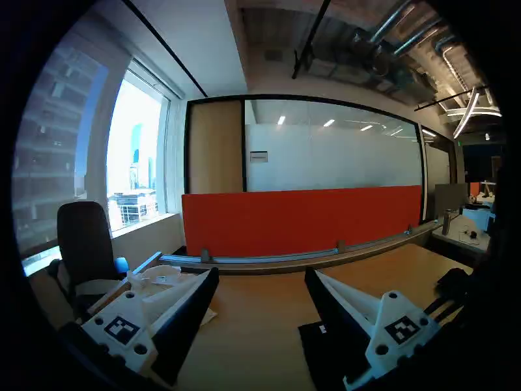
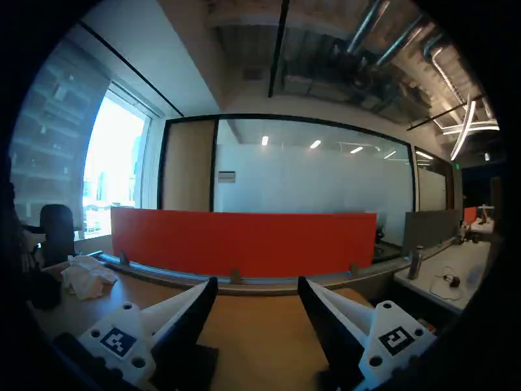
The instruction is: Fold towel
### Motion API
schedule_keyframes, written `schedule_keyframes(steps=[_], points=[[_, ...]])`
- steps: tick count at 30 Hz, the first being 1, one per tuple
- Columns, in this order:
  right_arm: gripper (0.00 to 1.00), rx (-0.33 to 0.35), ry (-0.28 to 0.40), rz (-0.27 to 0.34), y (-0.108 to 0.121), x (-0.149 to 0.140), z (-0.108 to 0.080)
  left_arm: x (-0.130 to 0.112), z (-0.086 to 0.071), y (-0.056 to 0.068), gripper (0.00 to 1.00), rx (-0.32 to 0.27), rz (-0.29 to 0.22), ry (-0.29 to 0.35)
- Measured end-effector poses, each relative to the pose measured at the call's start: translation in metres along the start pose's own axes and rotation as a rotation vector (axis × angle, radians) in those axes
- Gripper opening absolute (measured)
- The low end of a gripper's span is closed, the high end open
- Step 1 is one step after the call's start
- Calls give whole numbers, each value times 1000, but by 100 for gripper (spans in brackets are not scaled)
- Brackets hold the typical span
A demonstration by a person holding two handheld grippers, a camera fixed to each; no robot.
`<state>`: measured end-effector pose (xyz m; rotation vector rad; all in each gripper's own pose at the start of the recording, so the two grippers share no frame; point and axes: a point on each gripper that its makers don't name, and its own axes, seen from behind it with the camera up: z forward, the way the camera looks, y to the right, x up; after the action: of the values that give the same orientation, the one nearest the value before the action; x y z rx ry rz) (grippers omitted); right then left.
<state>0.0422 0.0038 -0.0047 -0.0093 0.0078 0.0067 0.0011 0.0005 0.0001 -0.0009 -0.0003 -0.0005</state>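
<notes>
A crumpled white cloth (image 2: 84,274) lies on the wooden desk (image 2: 260,339) at the far left of the right gripper view. My right gripper (image 2: 257,281) is held above the desk, open, with nothing between its fingers. My left gripper (image 1: 262,274) is also open and empty over the desk (image 1: 260,326). A white crumpled heap (image 1: 163,280) lies just beyond its left finger; I cannot tell if it is the same cloth. A dark flat piece (image 1: 312,333) lies on the desk under the left gripper's right finger, and a similar dark patch (image 2: 203,366) sits below the right gripper's left finger.
A red divider panel (image 1: 299,218) with a metal rail runs along the desk's far edge. A black office chair (image 1: 84,247) stands at the left by the window. A dark object (image 1: 456,283) rests on the desk's right side. Another desk (image 2: 449,267) stands to the right.
</notes>
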Motion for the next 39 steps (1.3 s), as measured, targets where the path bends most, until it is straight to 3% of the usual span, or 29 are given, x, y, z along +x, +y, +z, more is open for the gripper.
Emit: schedule_keyframes(steps=[8,14,20,29,39], points=[[94,5,-6,-2,-3,19,-3,9,3,11,98,-29,-3,-11],[94,48,-37,-25,-13,20,-1,9,5,21,98,-70,9,-38],[95,156,-89,-81,-34,11,3,0,5,32,98,-141,21,-85],[95,346,-196,-158,-71,-18,-1,-23,-1,60,98,-312,42,-176],[95,451,-269,-202,-86,-38,-7,-46,-3,70,98,-405,99,-242]])
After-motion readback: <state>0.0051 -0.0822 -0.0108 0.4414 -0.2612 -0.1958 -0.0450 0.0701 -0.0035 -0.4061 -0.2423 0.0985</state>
